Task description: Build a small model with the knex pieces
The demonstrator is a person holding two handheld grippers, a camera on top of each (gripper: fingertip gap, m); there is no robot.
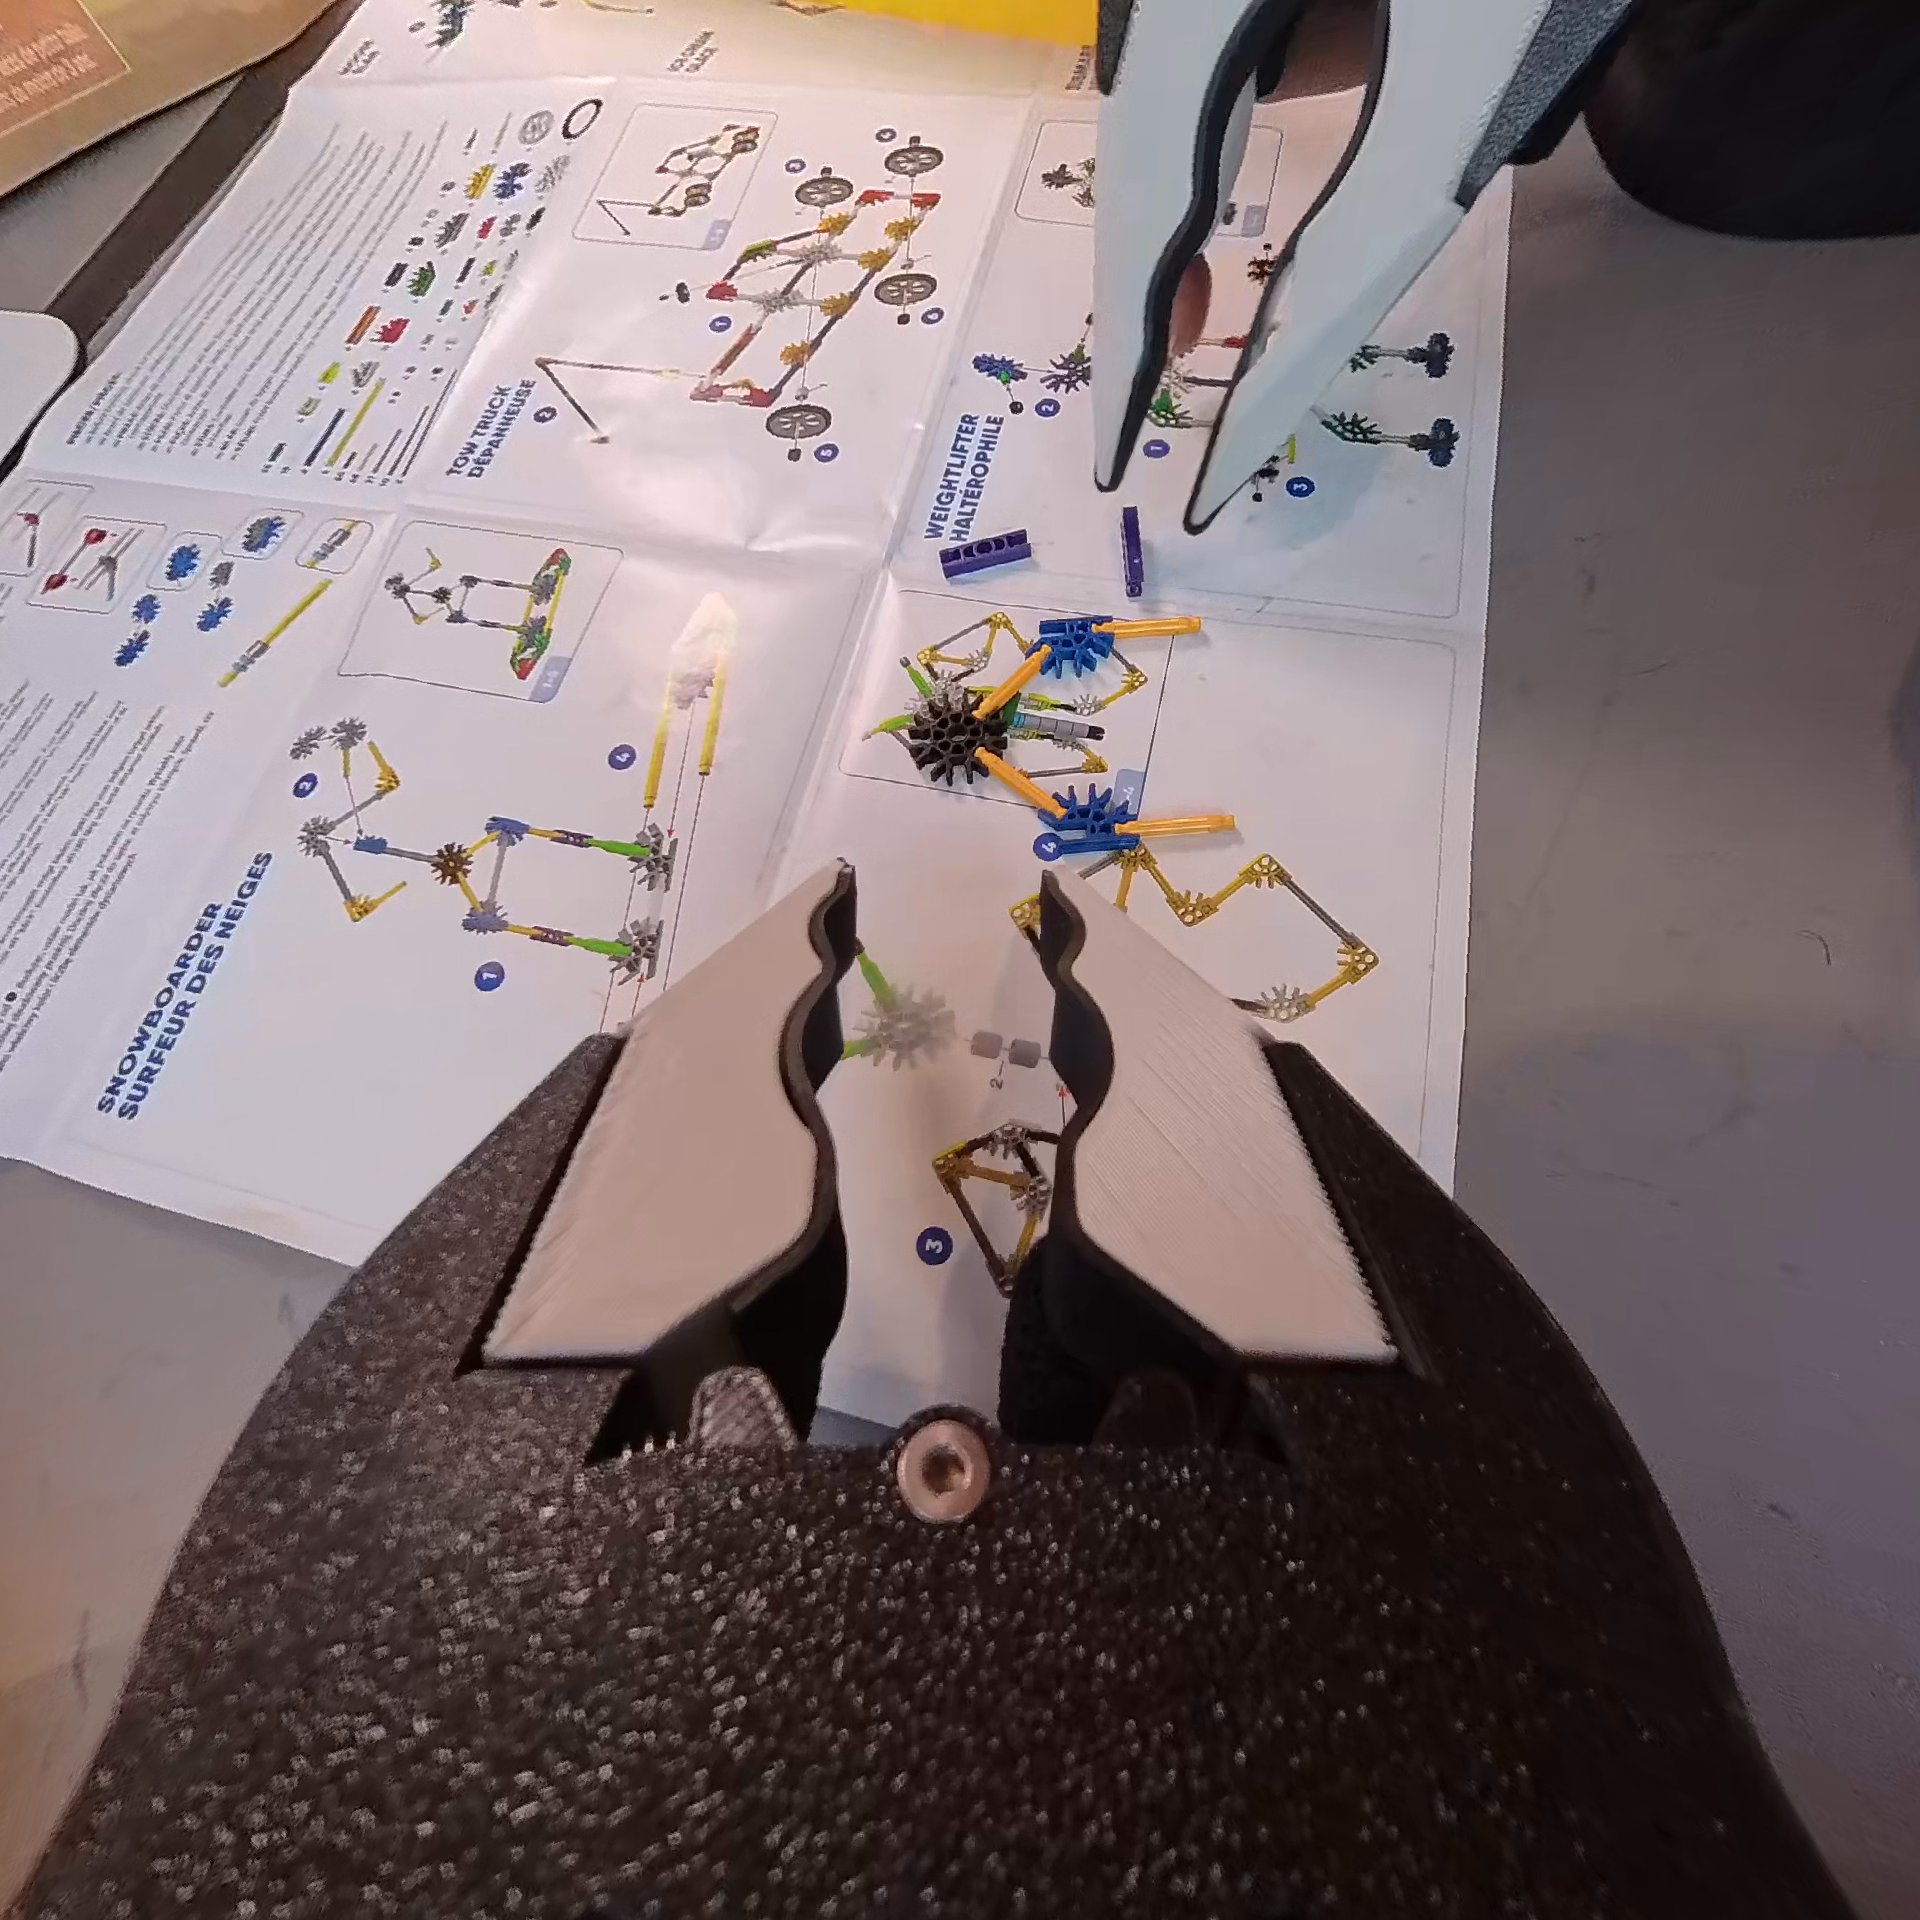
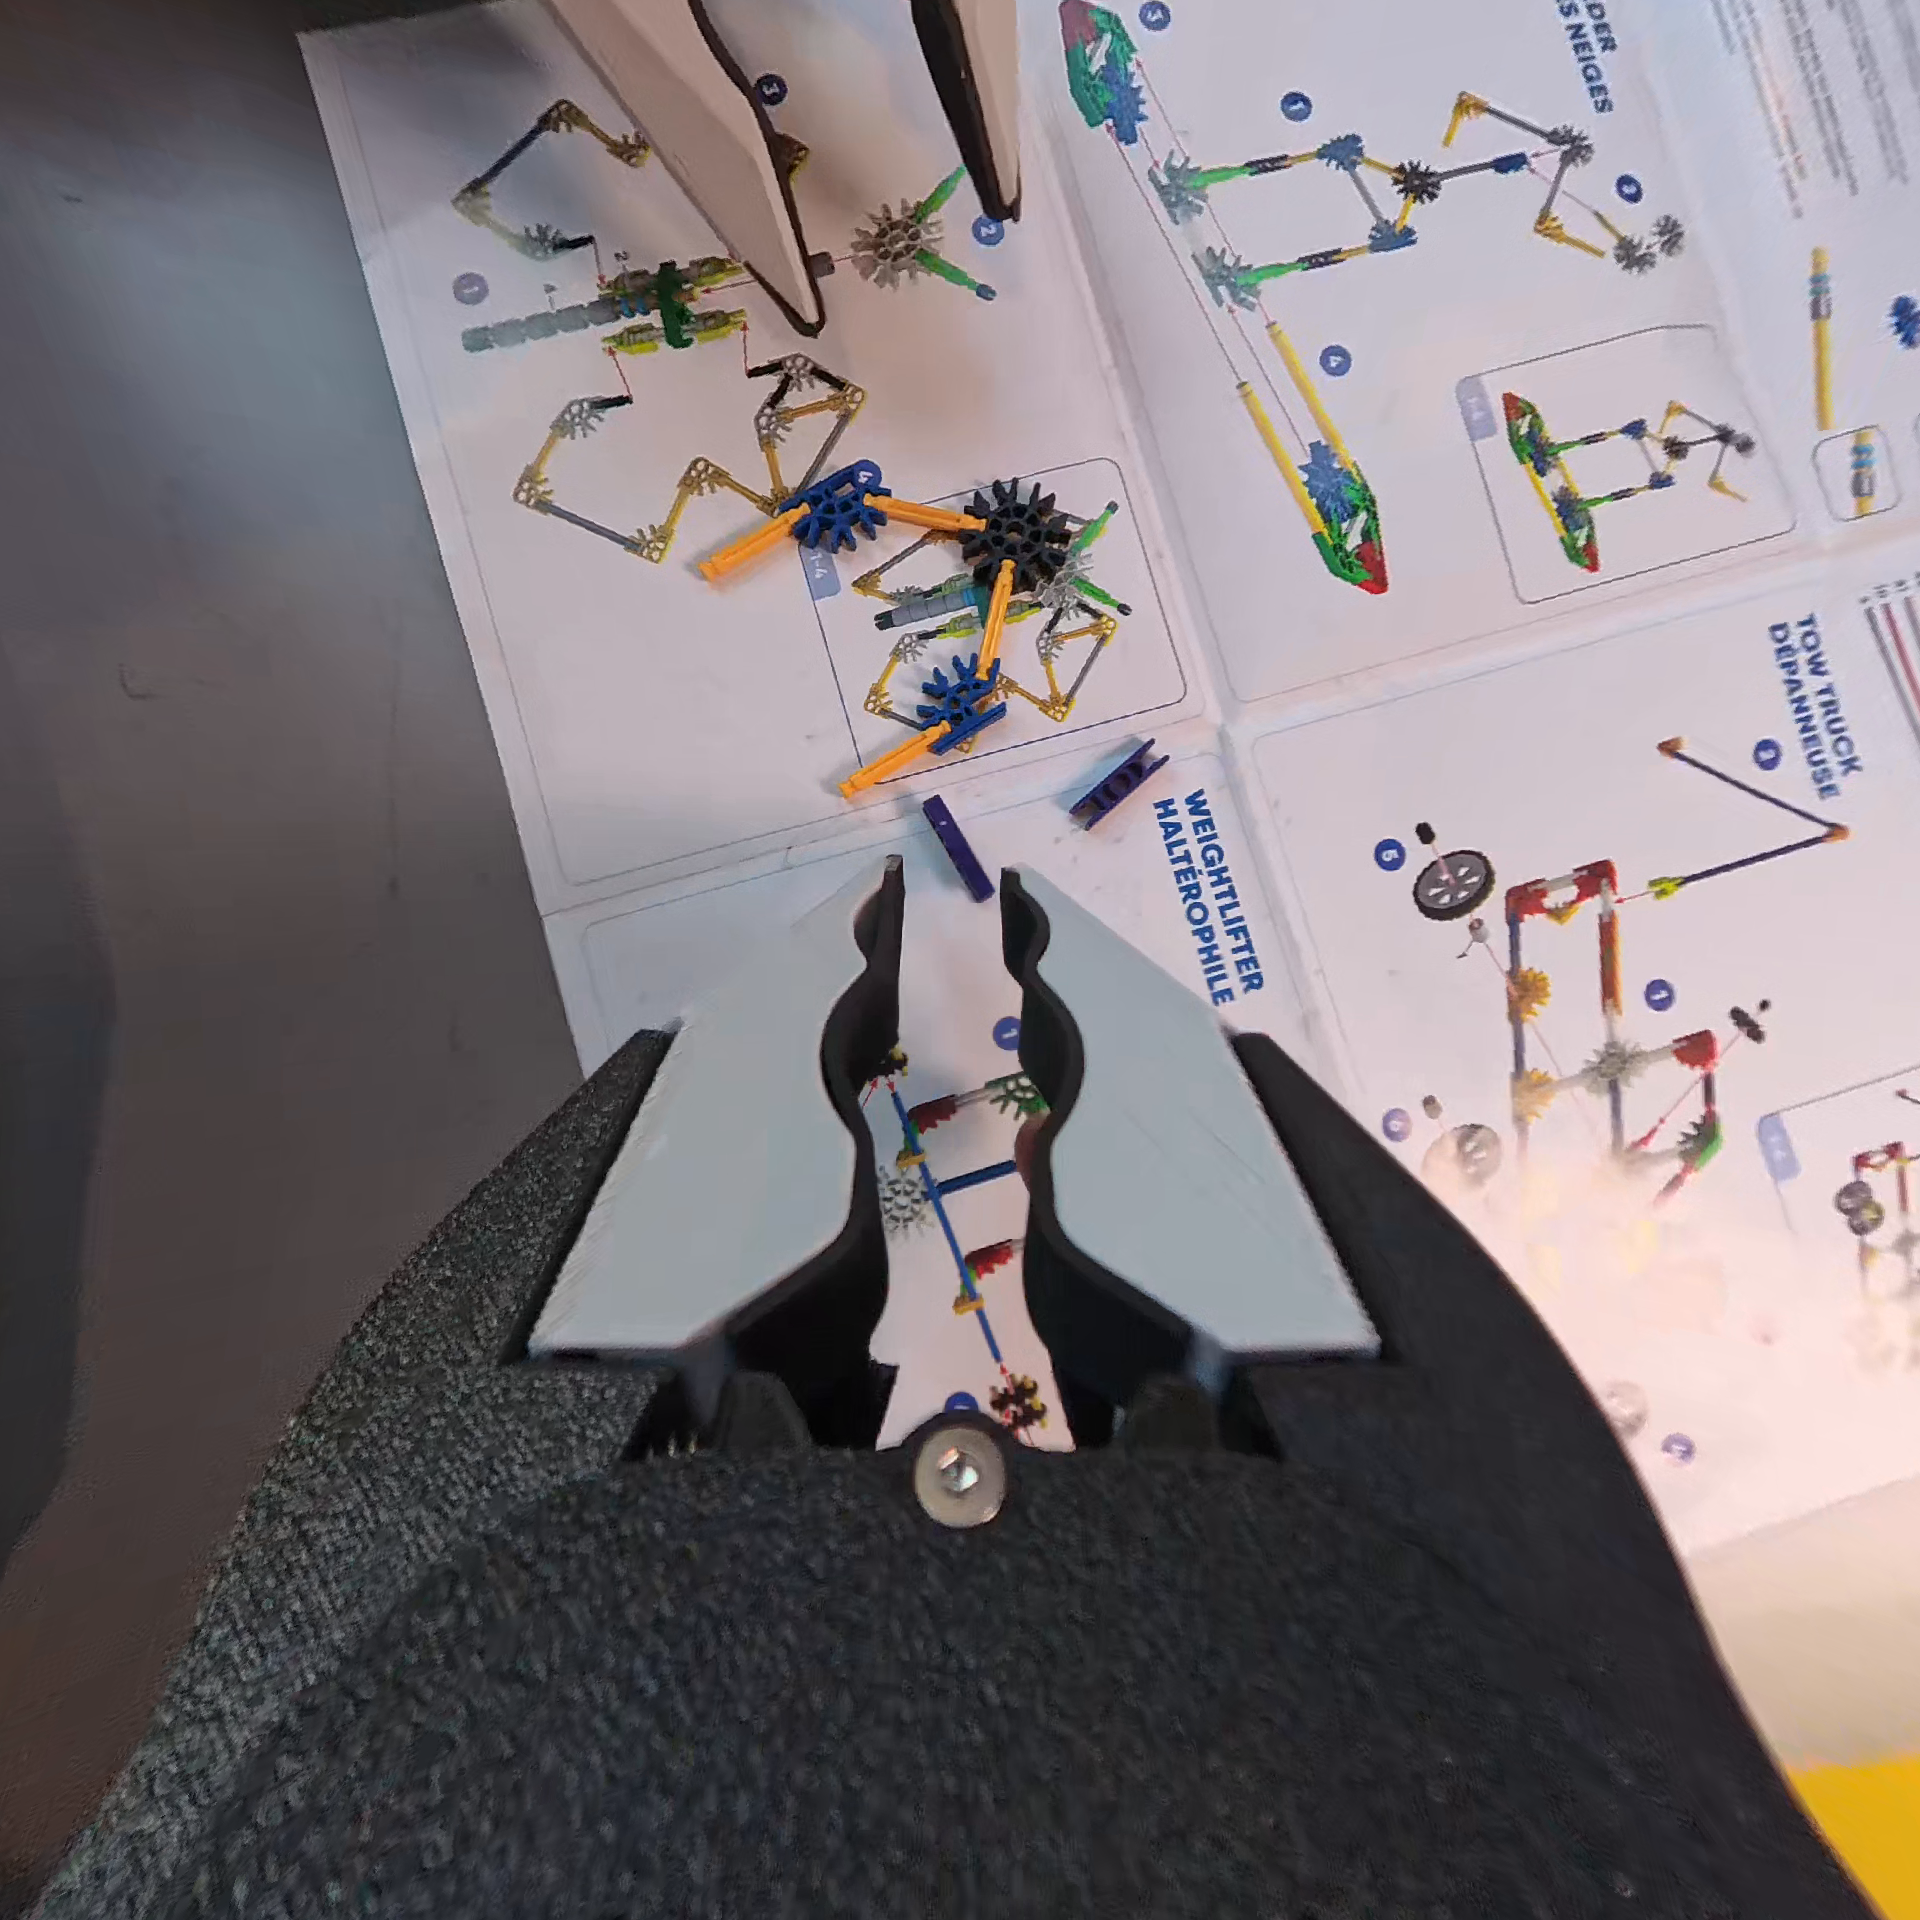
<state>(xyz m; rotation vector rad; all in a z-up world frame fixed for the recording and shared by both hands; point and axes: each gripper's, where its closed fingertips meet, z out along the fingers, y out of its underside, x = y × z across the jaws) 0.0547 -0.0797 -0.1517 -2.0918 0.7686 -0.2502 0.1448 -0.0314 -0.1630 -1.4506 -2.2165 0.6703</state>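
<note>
- The left gripper [image 1: 948, 883], a speckled black body carrying ridged pale-grey fingers with wavy black inner pads, is hovering with its jaws parted and nothing between them, above the near part of a printed instruction sheet [image 1: 727, 582].
- Just beyond its tips, a small toy assembly [image 1: 1023, 727] is lying flat on the sheet: a black toothed hub joined by orange rods to two blue snowflake-shaped connectors, each with another orange rod sticking out toward the sheet's right edge.
- Farther on, two short purple pieces are resting apart from the assembly: a grooved purple block [image 1: 985, 553] and a thin purple bar [image 1: 1132, 549].
- The right gripper [image 2: 948, 881] is pointing down at the sheet with a narrow gap between its fingers, holding nothing; its tips are sitting just beside the purple bar [image 2: 958, 847], though I cannot tell whether they are touching it.
- The creased glossy sheet is lying on a matte grey tabletop [image 1: 1683, 831], leaving open bare surface beyond its right edge.
- At the far edge, a yellow object [image 1: 966, 19] and a brown cardboard piece [image 1: 94, 73] are showing partly.
</note>
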